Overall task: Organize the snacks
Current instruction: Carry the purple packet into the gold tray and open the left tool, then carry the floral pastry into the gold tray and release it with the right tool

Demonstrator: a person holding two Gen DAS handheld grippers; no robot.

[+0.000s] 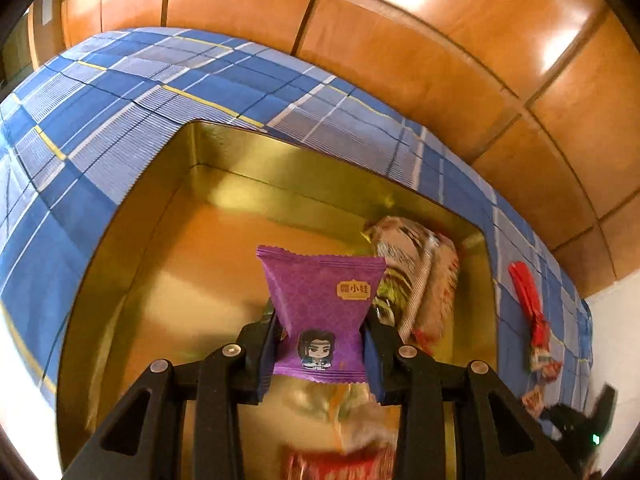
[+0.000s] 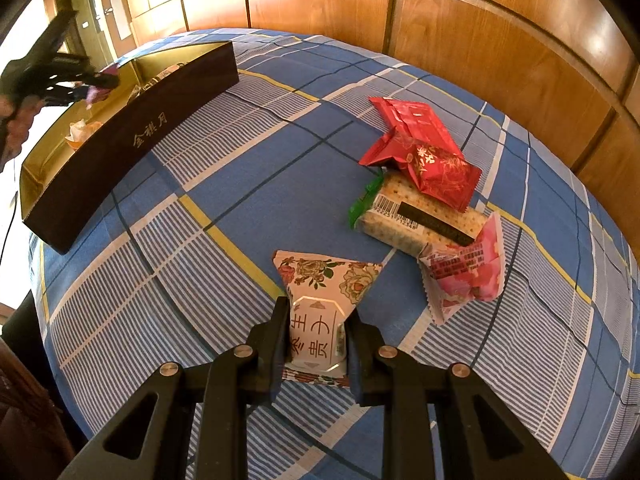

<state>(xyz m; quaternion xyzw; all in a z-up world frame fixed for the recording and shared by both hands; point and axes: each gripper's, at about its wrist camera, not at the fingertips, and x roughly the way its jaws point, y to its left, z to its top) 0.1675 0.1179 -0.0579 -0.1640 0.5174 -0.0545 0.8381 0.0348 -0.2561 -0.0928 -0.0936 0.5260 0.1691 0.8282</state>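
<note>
The left gripper [image 1: 320, 344], at lower centre of the left wrist frame, pinches a purple snack packet [image 1: 320, 304] between its 2 fingers, jaws closed tight on the wrapper's narrowed waist. The packet, printed with a cartoon figure, hangs above the gold interior of an open box [image 1: 132, 240] that fills the middle of the frame. Inside the box, a pale wrapped snack with red print [image 1: 424, 268] lies toward the right wall, and an orange-and-white wrapper [image 1: 344, 408] sits at lower centre under the gripper. A red packet [image 1: 528, 300] lies on the blue plaid cloth [image 1: 100, 120] at the right edge, outside the box.

In the right wrist frame, the right gripper [image 2: 318, 344] at lower centre is clamped on a floral snack packet [image 2: 324, 280], jaws squeezing its lower half, above the plaid cloth [image 2: 260, 160]. At right of centre lies a cluster of loose snacks: 2 red packets [image 2: 420, 148] on top, a clear-wrapped cracker pack with a barcode [image 2: 404, 220] beneath them, and a pink packet [image 2: 468, 276] touching the cracker pack's lower end. The box's dark outer wall [image 2: 140, 136], lettered in gold, runs across the upper left. The left gripper [image 2: 96, 80] appears above it at the far upper left, holding the purple packet. Wooden panelling [image 2: 500, 40] lines the top of both frames.
</note>
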